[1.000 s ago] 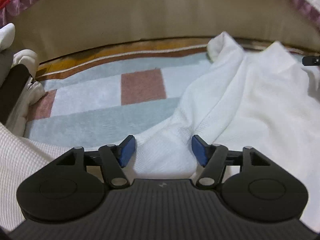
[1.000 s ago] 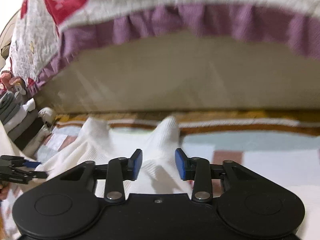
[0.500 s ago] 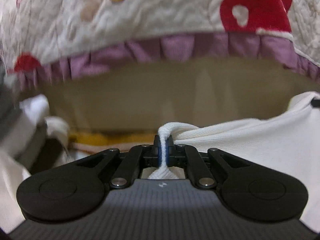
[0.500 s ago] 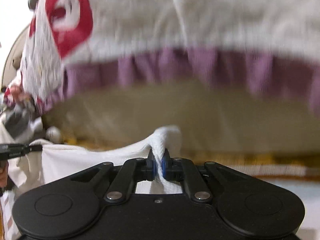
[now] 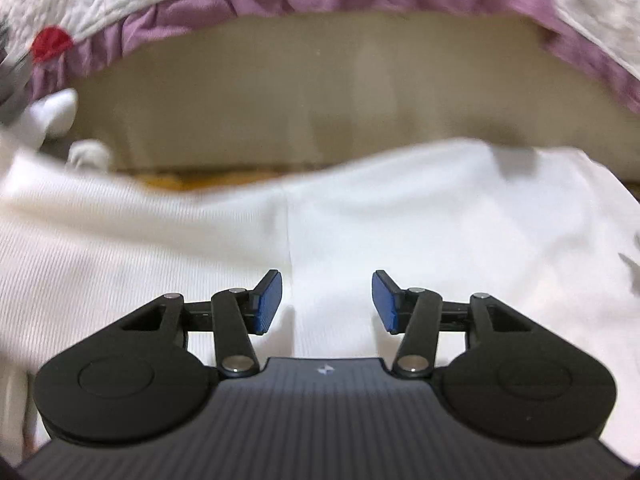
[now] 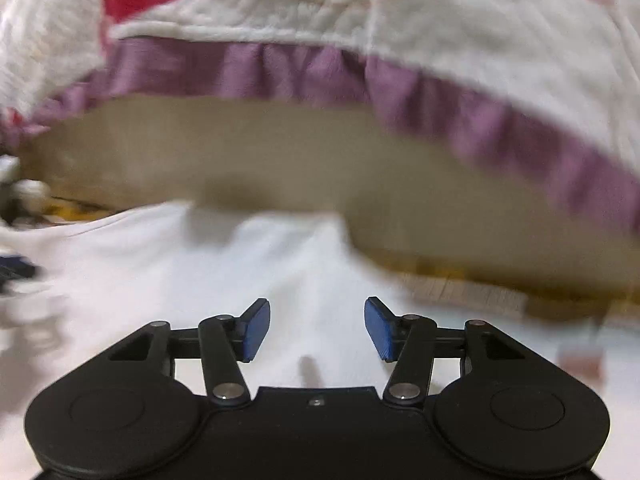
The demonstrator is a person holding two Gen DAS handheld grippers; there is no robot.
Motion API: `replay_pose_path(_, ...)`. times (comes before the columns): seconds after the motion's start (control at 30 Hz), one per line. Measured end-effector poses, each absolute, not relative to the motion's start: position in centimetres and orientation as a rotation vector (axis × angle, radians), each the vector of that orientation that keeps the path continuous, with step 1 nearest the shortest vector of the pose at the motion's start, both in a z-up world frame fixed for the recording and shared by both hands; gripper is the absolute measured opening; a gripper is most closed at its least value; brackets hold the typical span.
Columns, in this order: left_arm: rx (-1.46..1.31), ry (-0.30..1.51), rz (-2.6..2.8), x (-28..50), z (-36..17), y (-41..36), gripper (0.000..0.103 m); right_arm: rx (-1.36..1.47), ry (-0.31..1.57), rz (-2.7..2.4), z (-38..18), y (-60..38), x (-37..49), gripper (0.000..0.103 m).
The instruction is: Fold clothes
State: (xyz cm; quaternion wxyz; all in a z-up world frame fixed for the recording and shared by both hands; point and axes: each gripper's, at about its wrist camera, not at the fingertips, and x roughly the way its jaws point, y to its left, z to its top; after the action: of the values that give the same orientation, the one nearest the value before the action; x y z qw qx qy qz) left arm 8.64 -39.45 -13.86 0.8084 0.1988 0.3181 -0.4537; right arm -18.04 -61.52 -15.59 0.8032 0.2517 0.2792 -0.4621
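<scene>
The left tool (image 5: 327,302) has its two blue-padded fingers (image 5: 267,302) set well apart, with nothing between them but the cloth lying beyond. That cloth is a white ribbed-knit garment (image 5: 360,240), spread broad and fairly flat straight ahead of the tool; a vertical line, a seam or a fold edge, runs down it just right of the left pad. Its far edge ends in front of a tan padded panel (image 5: 304,100), and a strip of yellow-orange surface (image 5: 180,180) shows at the foot of that panel. Above hangs a cream quilted cover with a purple ruffled hem and red patches (image 5: 240,0). At far left sits a blurred heap of pale and grey cloth (image 5: 52,120) (too smeared to tell what the pieces are).

The right tool (image 6: 317,330) is likewise spread wide, blue pads (image 6: 256,330) gripping nothing. The same white garment (image 6: 200,264) lies ahead of it and to its left, heavily motion-blurred. To the right the garment gives way to a pale surface with a pinkish block (image 6: 580,360). The tan panel (image 6: 240,152) and the quilted cover (image 6: 320,8) fill the upper half. A dark blurred shape (image 6: 16,268) at the left edge rests over the garment; what it is cannot be told.
</scene>
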Motion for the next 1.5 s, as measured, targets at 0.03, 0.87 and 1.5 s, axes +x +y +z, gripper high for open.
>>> replay_pose_path(0.03, 0.425, 0.689, -0.971, 8.0, -13.9, -37.9, 0.053, 0.595, 0.574, -0.962, -15.9, -59.9, -19.2, 0.058)
replay_pose_path(0.87, 0.638, 0.829, -0.831, 0.8, -8.7, -32.2, 0.059, 0.967, 0.191, -0.638, -22.9, -53.1, -20.7, 0.058)
replay_pose_path(1.5, 0.305, 0.971, -0.503, -3.3, -10.0, -14.7, 0.06, 0.642, 0.901, -0.358, -14.2, -37.9, -12.6, 0.063)
